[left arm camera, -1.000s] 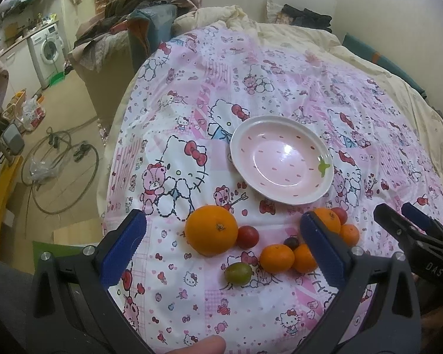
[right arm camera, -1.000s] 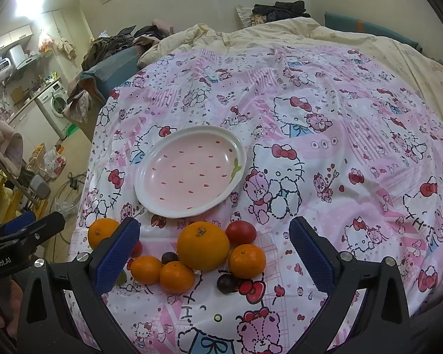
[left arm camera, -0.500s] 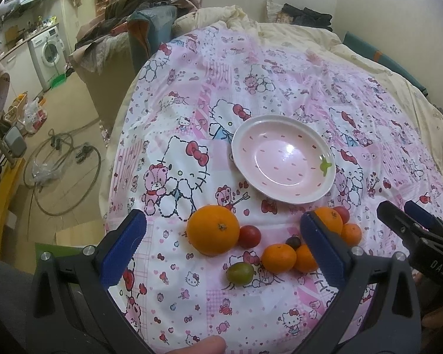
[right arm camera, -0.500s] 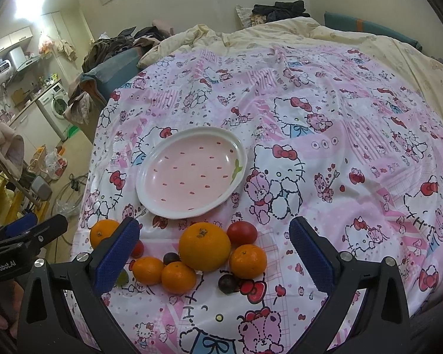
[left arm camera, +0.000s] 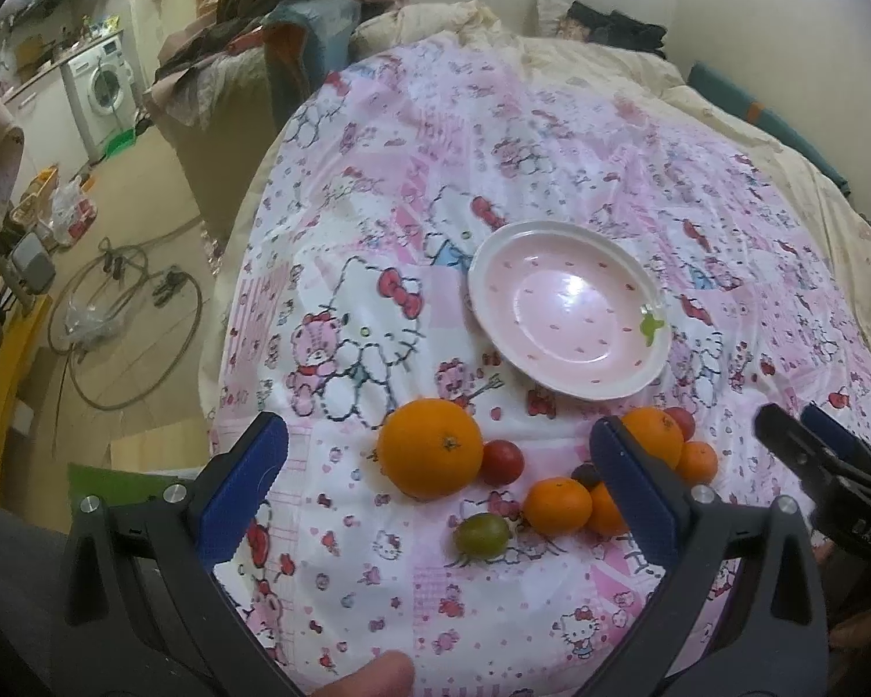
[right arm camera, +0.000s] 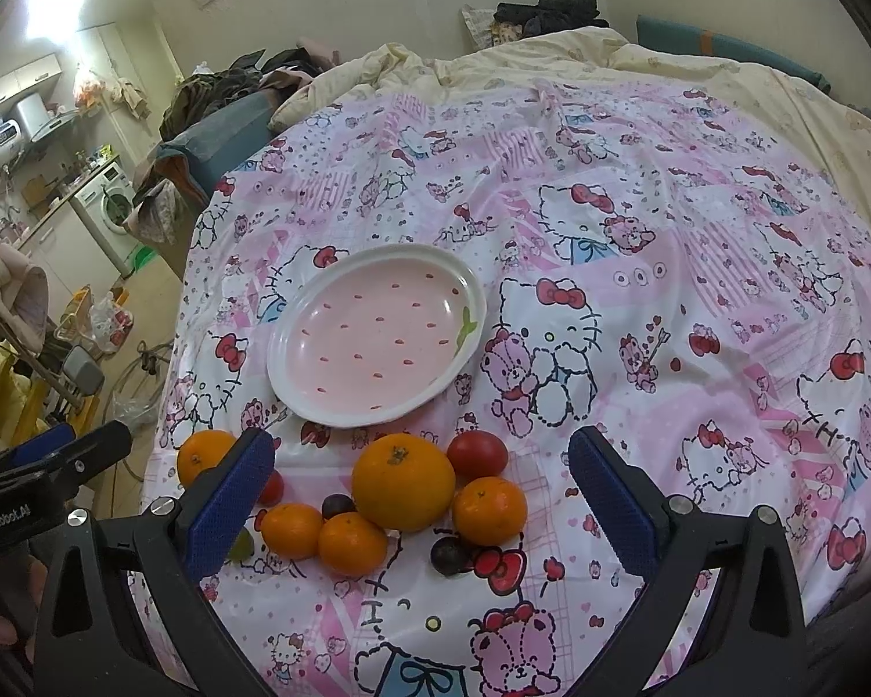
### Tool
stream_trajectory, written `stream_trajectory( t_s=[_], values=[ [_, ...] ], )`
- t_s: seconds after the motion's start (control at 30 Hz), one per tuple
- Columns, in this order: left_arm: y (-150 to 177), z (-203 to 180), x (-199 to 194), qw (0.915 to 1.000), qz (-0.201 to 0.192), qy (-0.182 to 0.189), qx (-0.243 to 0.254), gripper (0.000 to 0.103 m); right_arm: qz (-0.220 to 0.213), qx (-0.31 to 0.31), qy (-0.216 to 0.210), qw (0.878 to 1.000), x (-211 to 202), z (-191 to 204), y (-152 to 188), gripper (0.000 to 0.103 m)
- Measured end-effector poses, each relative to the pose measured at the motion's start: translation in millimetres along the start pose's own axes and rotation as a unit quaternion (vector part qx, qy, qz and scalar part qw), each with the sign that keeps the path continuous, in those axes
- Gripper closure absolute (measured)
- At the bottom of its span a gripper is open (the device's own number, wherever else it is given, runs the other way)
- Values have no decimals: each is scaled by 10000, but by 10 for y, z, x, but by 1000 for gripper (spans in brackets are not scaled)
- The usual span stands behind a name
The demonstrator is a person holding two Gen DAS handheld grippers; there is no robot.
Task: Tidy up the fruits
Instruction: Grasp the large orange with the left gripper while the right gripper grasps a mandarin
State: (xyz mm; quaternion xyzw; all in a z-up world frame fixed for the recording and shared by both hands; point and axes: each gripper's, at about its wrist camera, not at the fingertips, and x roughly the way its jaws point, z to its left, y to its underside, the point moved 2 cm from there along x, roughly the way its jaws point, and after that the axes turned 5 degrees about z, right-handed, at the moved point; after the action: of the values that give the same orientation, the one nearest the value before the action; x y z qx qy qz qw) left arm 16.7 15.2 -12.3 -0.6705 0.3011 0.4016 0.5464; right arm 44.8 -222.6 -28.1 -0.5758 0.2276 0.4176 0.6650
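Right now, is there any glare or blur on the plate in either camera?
Left wrist view: a bright glare patch sits on the pink plate, and the far bedspread looks soft. Right wrist view: the plate has only faint sheen; a ceiling light blows out the top left corner; edges bend.

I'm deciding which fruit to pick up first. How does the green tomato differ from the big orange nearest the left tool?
The green tomato is much smaller than the big orange. It is dull green and smooth, while the orange is bright orange with a dark stem scar. The tomato lies alone, touching nothing; the orange looks to touch a red tomato. Both lie on the patterned sheet, outside the pink plate, between the open left tool's fingers.
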Motion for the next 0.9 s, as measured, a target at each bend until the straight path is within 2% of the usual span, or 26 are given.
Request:
stream_trajectory(
  t_s=[0.1, 0.2, 0.3, 0.33, 0.37, 0.5, 0.7, 0.77, 0.8, 0.83, 0.9],
  values=[
    [-123, 193, 156, 9983, 405, -117, -402, 0, 12, 218, -31, 9998, -15, -90, -24, 0],
    [-153, 292, 406, 9920, 994, -51, -781, 1, 46, 454, -101, 9989, -23, -188, -42, 0],
    [-108, 225, 647, 9872, 1392, 47, -778, 1, 112, 592, -91, 9981, -10, -257, -52, 0],
    [-93, 193, 726, 9853, 1515, 48, -784, 6, 131, 642, -102, 9978, -6, -281, -49, 0],
    [-79, 172, 761, 9841, 1580, 93, -804, 11, 158, 704, -109, 9973, 1, -307, -43, 0],
    [-11, 51, 965, 9800, 1859, 115, -699, 11, 214, 820, -99, 9964, 20, -367, -38, 0],
    [60, 39, 1061, 9790, 1884, -59, -773, 13, 211, 872, -80, 9959, 11, -405, -39, 0],
    [62, 69, 1102, 9773, 1932, -18, -868, 30, 233, 883, -68, 9958, 22, -406, -36, 0],
    [69, 85, 1120, 9758, 1973, 83, -942, 34, 255, 890, -68, 9957, 34, -403, -36, 0],
    [87, 110, 1134, 9724, 2019, 344, -1117, 43, 277, 888, -66, 9956, 40, -399, -35, 0],
    [91, 136, 1132, 9715, 1990, 429, -1211, 45, 319, 821, -82, 9961, 50, -367, -32, 0]
  ],
)
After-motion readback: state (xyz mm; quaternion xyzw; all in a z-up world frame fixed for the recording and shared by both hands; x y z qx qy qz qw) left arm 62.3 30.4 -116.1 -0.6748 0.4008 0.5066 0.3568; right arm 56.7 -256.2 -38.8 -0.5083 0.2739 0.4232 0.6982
